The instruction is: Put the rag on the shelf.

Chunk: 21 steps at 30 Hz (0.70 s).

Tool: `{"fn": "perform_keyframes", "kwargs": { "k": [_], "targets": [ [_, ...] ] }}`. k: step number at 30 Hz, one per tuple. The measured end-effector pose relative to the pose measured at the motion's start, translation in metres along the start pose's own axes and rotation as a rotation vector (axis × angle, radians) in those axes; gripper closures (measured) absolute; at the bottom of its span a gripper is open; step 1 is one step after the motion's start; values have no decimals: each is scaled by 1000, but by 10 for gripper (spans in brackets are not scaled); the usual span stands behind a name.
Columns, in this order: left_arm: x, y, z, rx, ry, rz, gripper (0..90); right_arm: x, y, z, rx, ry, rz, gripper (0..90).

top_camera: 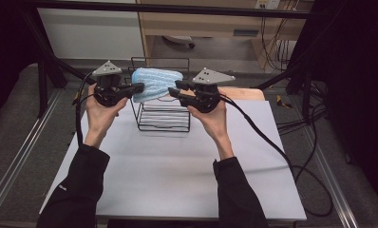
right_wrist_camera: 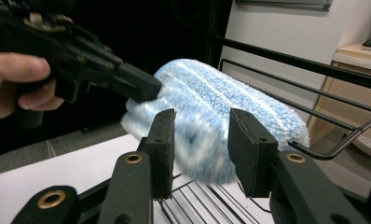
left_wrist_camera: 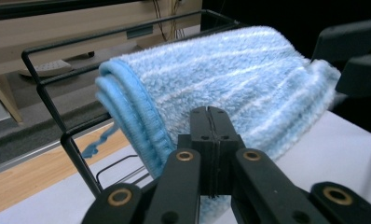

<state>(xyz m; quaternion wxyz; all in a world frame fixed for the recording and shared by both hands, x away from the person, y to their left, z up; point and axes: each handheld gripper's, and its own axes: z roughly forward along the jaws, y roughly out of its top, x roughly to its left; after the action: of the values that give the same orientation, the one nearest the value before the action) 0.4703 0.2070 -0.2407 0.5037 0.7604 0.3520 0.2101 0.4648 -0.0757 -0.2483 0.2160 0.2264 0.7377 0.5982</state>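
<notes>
The left tool (top_camera: 138, 87) is sitting with its two black jaws pressed fully together, and in the left gripper view (left_wrist_camera: 209, 119) nothing is lying between them; the closed tips are resting just in front of the lower edge of the folded, fluffy light-blue striped towel (left_wrist_camera: 221, 79). The right tool (right_wrist_camera: 200, 126) is standing partly open, its jaws a moderate gap apart with the towel's (right_wrist_camera: 211, 102) near end showing in the gap beyond them; the pads are not pressing on the cloth.

In the high view the two tools are pointing toward each other from either side of the towel (top_camera: 154, 81), the left one at the towel's left end and the right tool (top_camera: 174, 89) at its right end. The towel is lying draped over the top bars of a black wire rack (top_camera: 162, 118). The rack is standing toward the far edge of the pale grey table (top_camera: 177, 166). The person's hands, in dark sleeves, are reaching in from the near side, and black cables are trailing from both tools.
</notes>
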Motion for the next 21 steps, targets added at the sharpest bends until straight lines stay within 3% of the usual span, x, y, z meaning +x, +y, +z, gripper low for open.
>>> {"fn": "perform_keyframes", "kwargs": {
  "k": [5,12,16,21],
  "targets": [
    [0,-6,3,7,-4,8,900,-1,2,-1,-9,14,36,685],
    [0,-13,3,7,-7,24,899,-1,-6,8,85,25,68,889],
    [2,-18,4,3,-5,27,899,-1,-12,16,128,3,75,900],
    [4,-23,9,10,4,30,899,-6,-21,21,135,-15,102,900]
  ]
}}
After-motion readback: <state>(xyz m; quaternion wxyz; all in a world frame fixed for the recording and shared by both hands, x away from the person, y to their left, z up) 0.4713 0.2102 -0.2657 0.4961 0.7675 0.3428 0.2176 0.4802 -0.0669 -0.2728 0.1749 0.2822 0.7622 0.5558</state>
